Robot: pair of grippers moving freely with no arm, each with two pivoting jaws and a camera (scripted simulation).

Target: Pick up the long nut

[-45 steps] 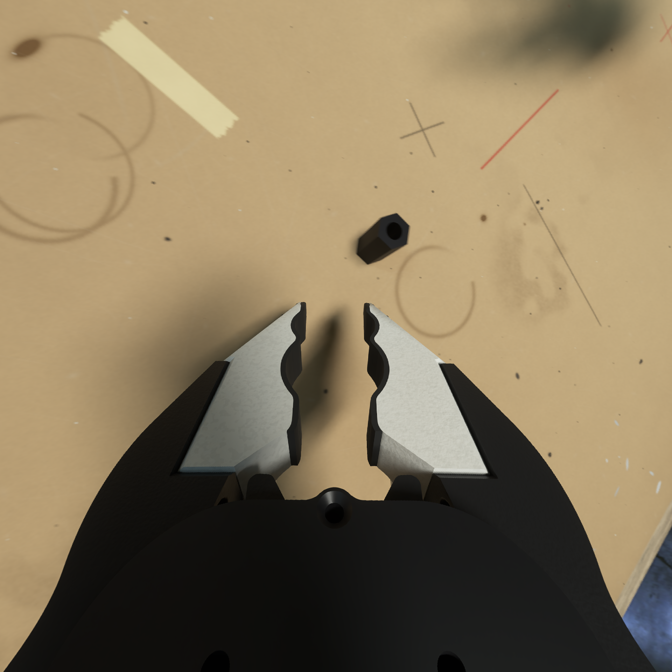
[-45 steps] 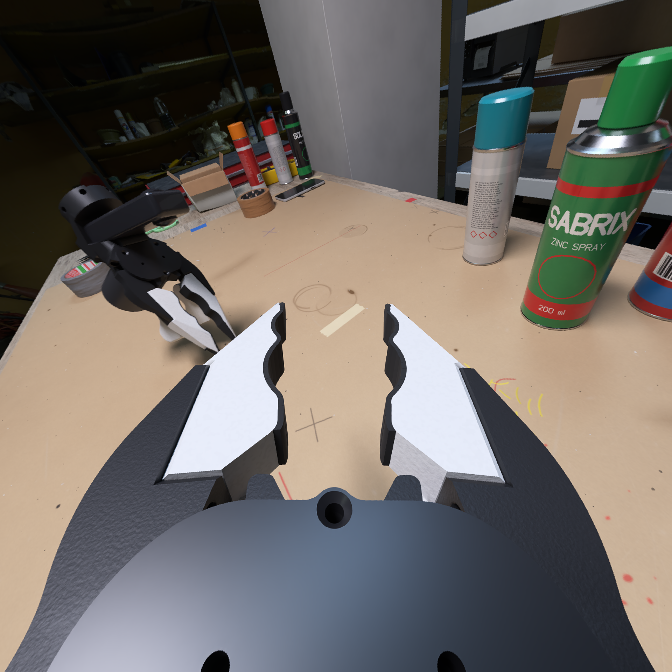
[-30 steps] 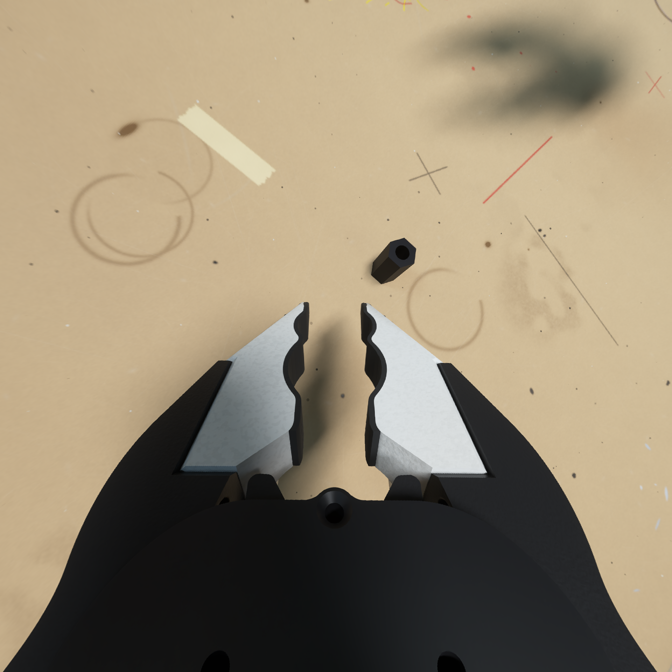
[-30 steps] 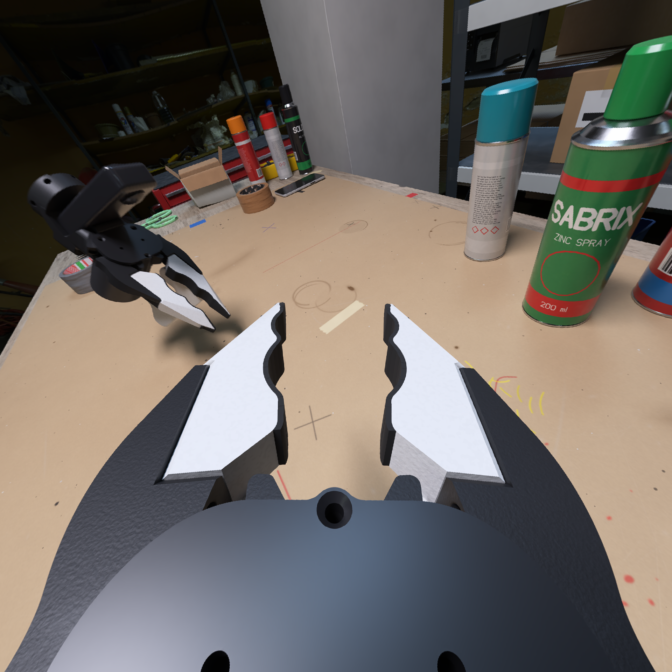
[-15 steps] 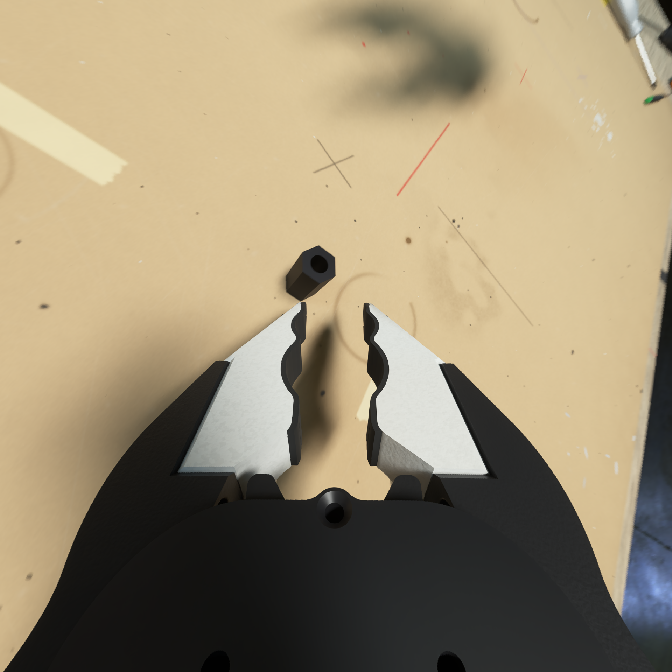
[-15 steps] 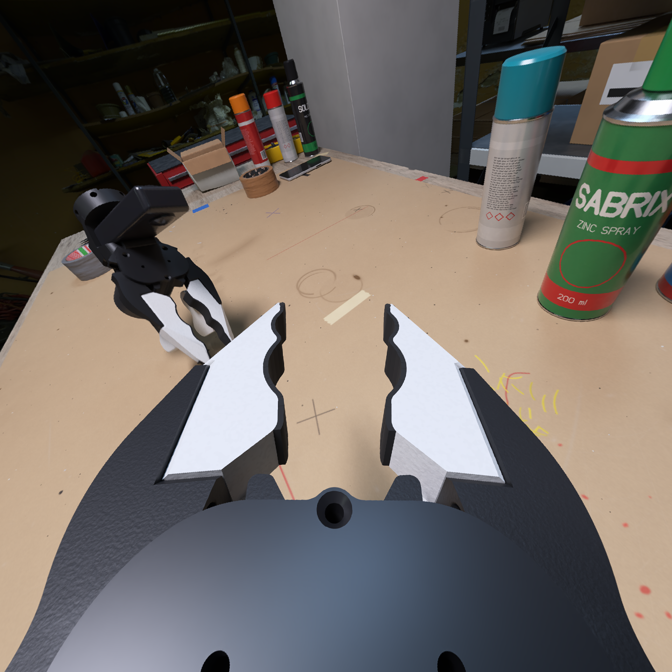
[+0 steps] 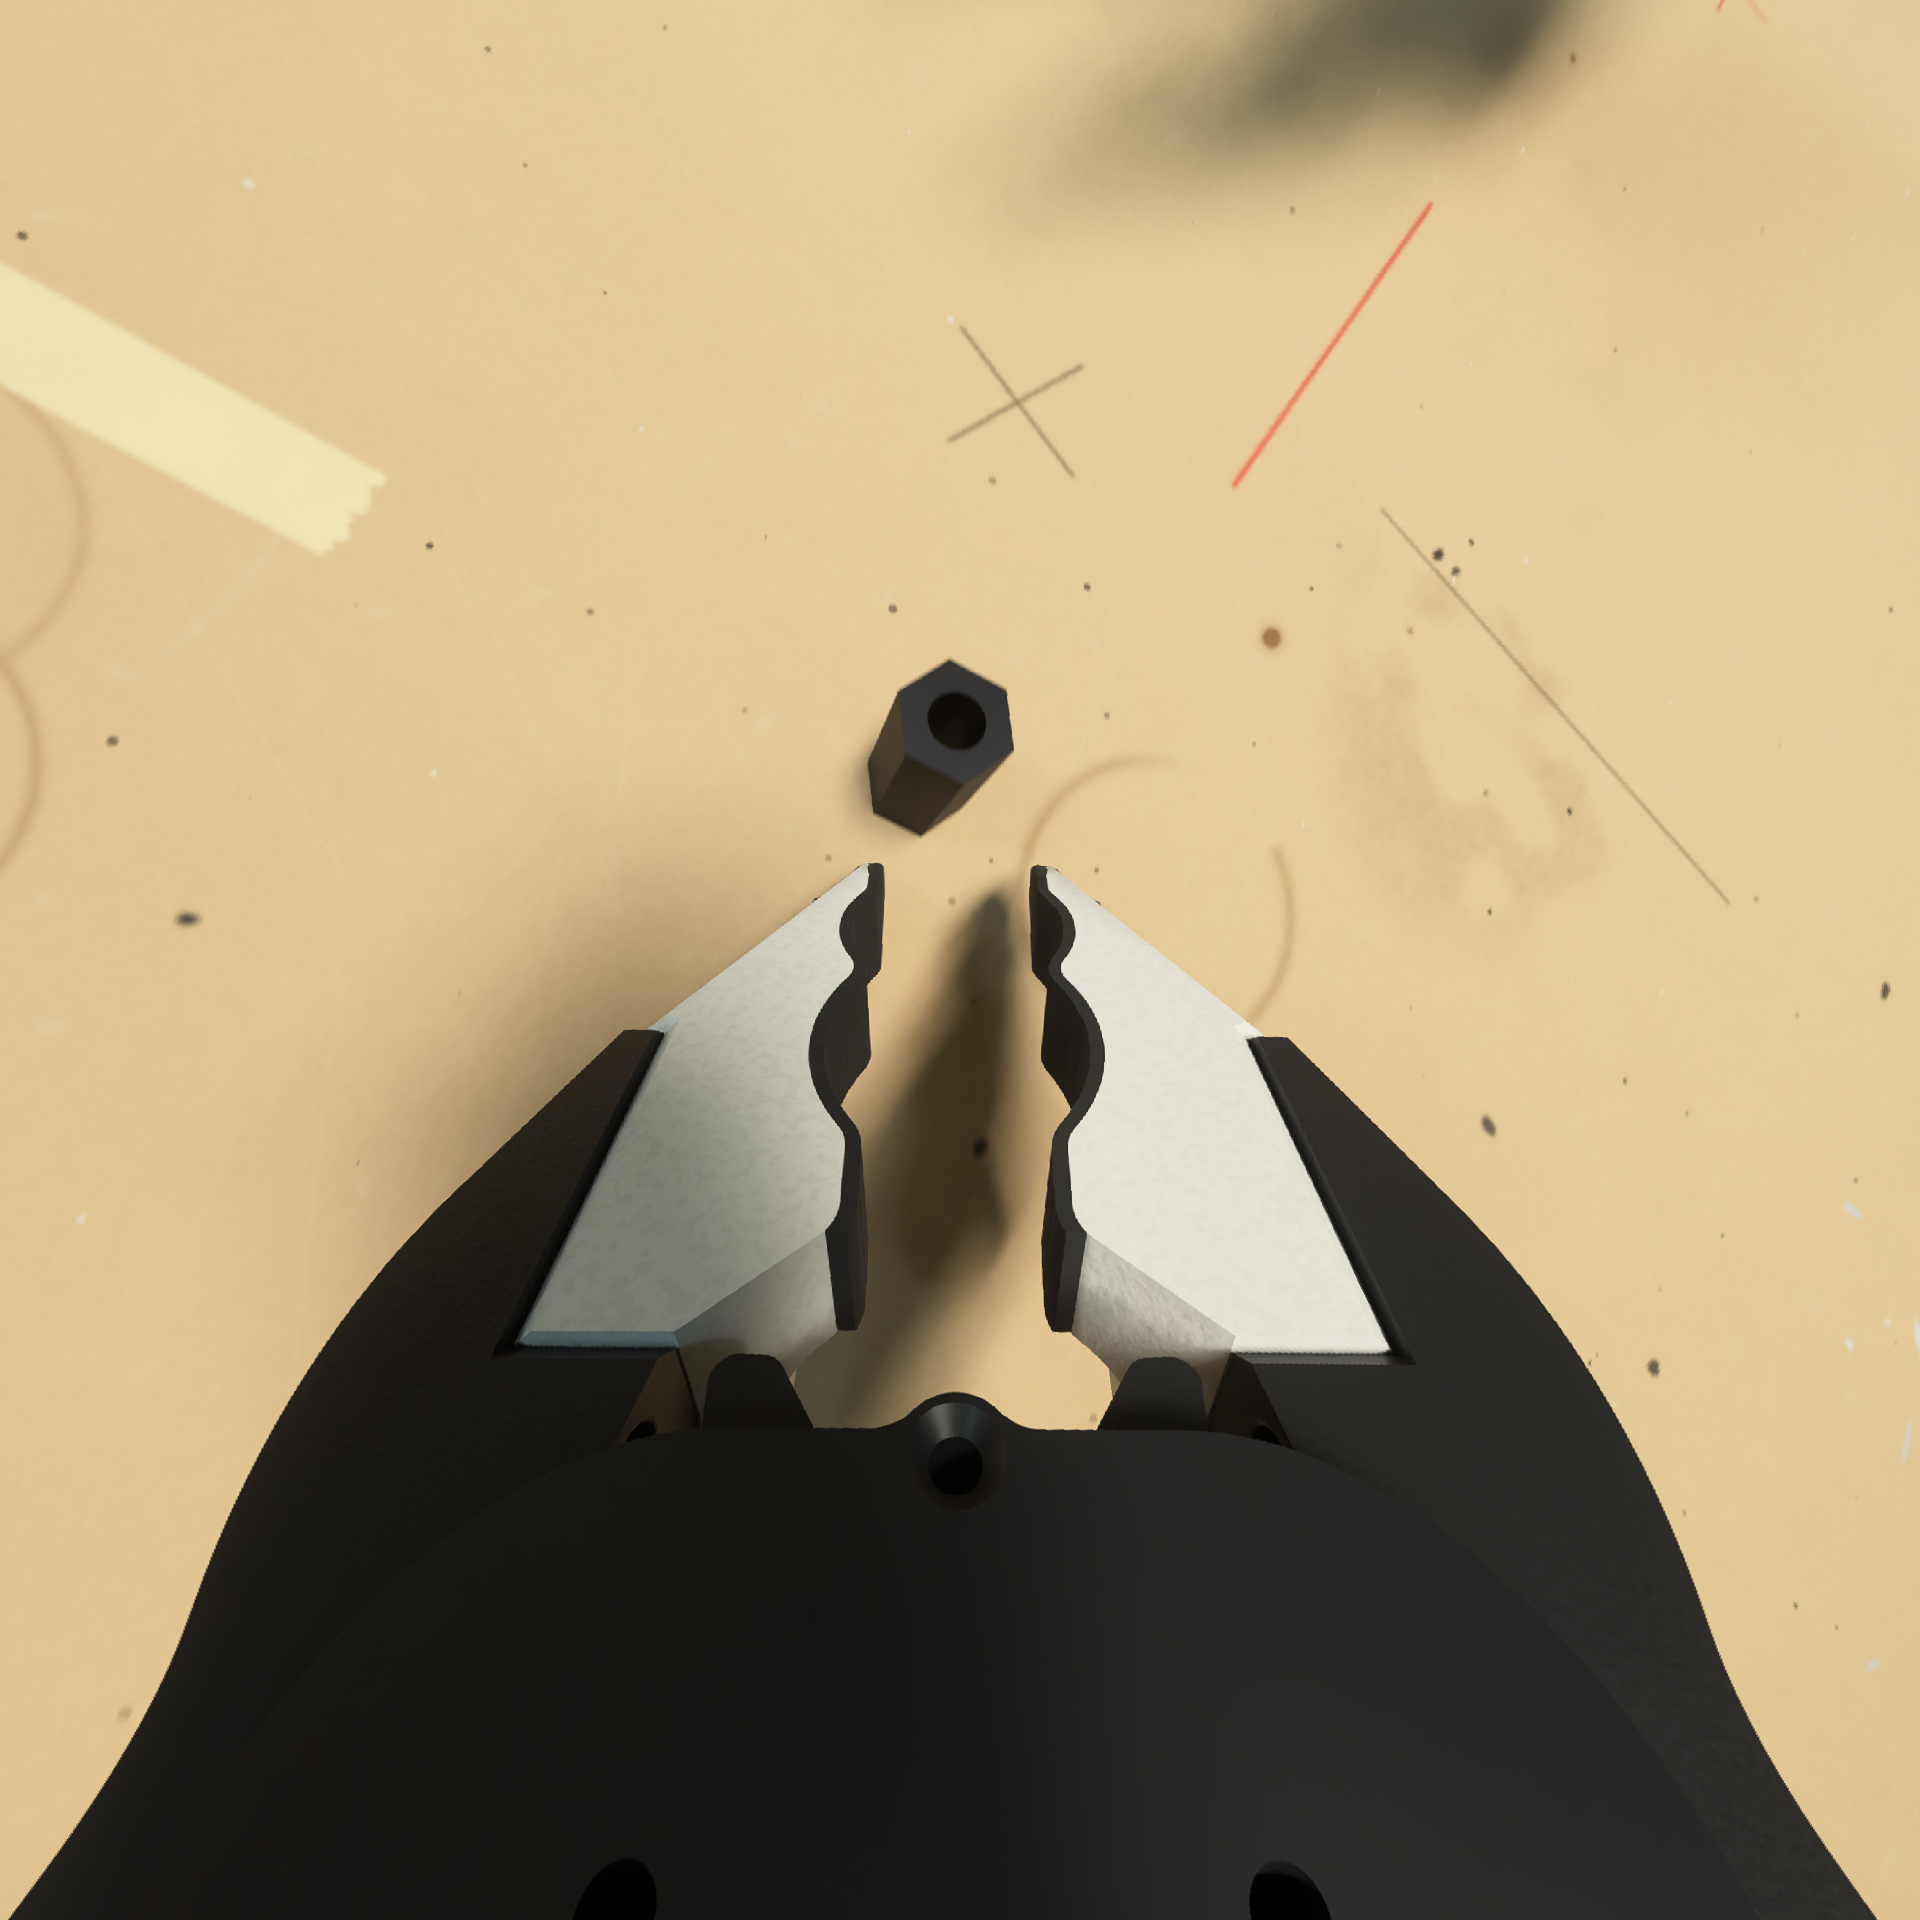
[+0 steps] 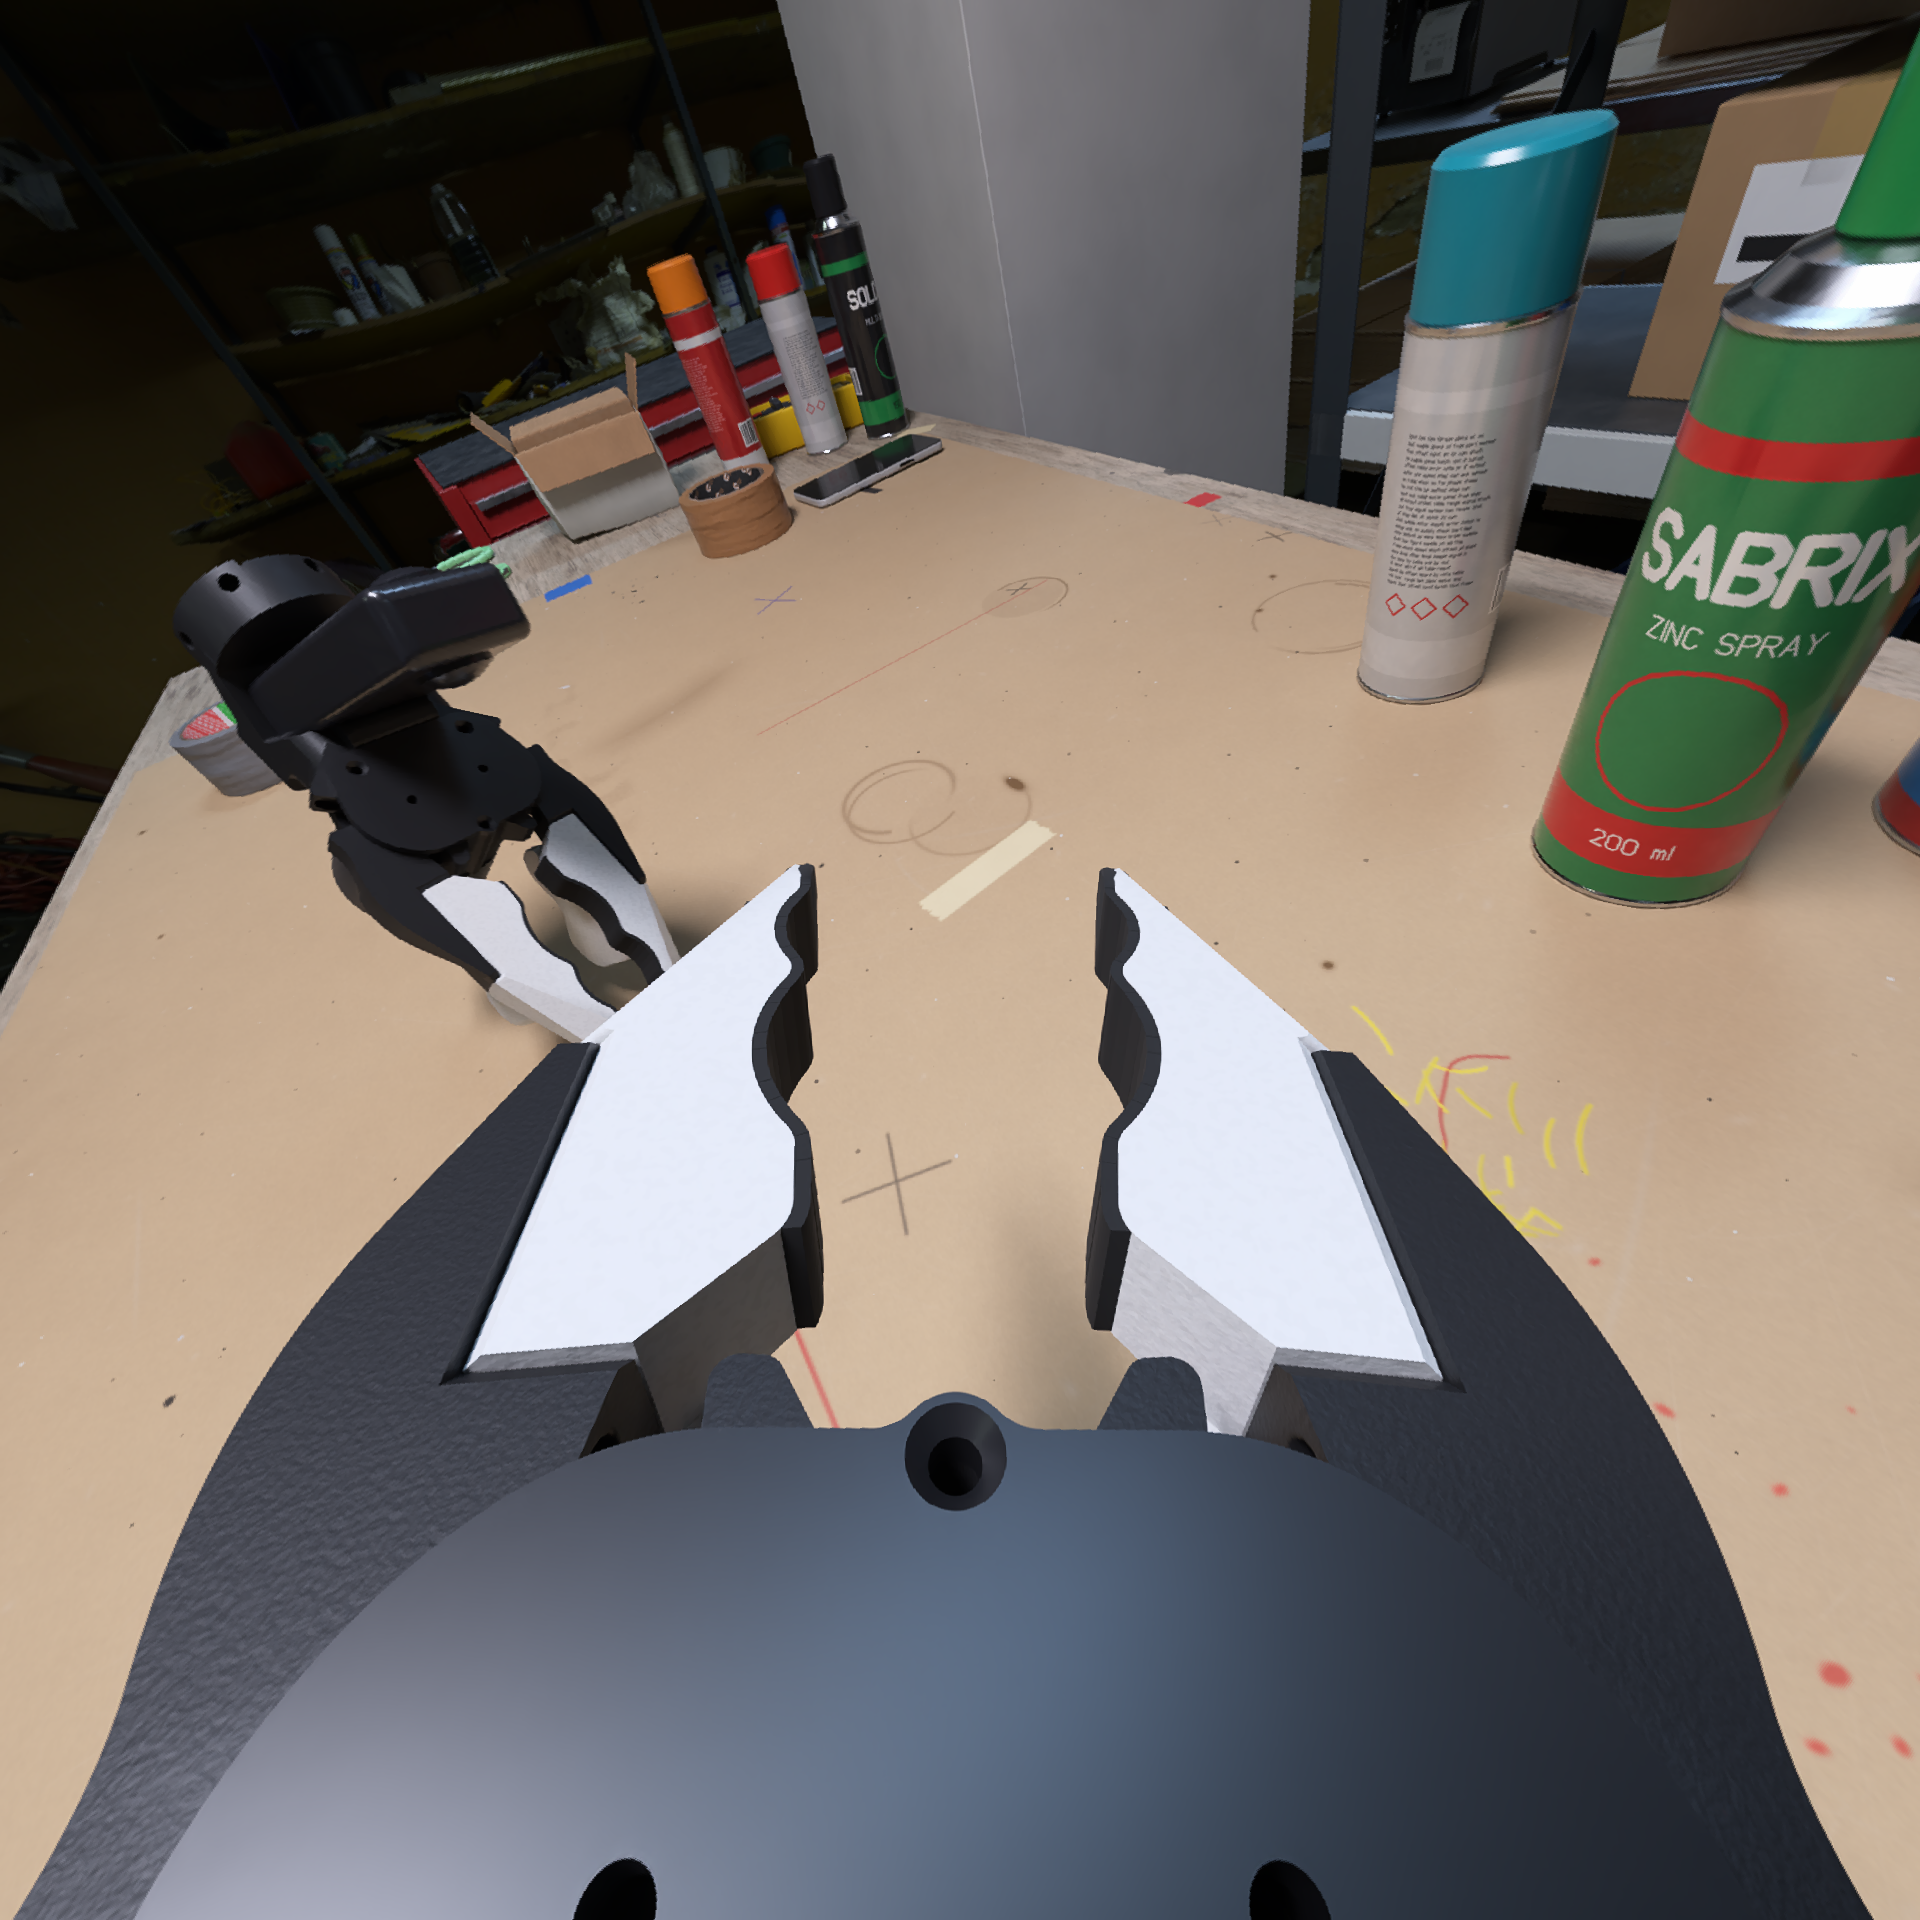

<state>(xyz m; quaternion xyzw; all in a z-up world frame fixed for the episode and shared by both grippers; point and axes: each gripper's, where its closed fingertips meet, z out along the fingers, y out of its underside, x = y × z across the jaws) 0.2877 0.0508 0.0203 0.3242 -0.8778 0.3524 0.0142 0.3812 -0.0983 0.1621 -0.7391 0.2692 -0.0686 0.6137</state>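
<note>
- The long nut [image 7: 940,744] is black with six sides and a round hole at its end. It sits on the tan table [image 7: 520,727], just past the tips of the left gripper [image 7: 956,868] and a tiny bit to their left. Nothing is touching it.
- The left gripper points down at the table. Its two white fingers [image 7: 727,1091] are a little way apart, with only bare table and a dark shadow between them.
- Near the right finger there is a thin brown ring mark [image 7: 1164,883] on the table.
- Farther out past the nut there is a pencil cross [image 7: 1016,400] and a thin red line [image 7: 1332,345].
- Off to the left lies a strip of pale tape [image 7: 197,421].
- The right gripper [image 8: 956,873] is up above the table with its fingers spread wide and nothing between them. From there, the left gripper [image 8: 613,987] shows low on the left.
- On the right of the right gripper stands a green spray can [image 8: 1745,582]. A can with a teal cap [image 8: 1475,416] stands behind it.
- Far back on the table are more spray cans [image 8: 790,343], a small cardboard box [image 8: 592,457] and a roll of brown tape [image 8: 736,509].
</note>
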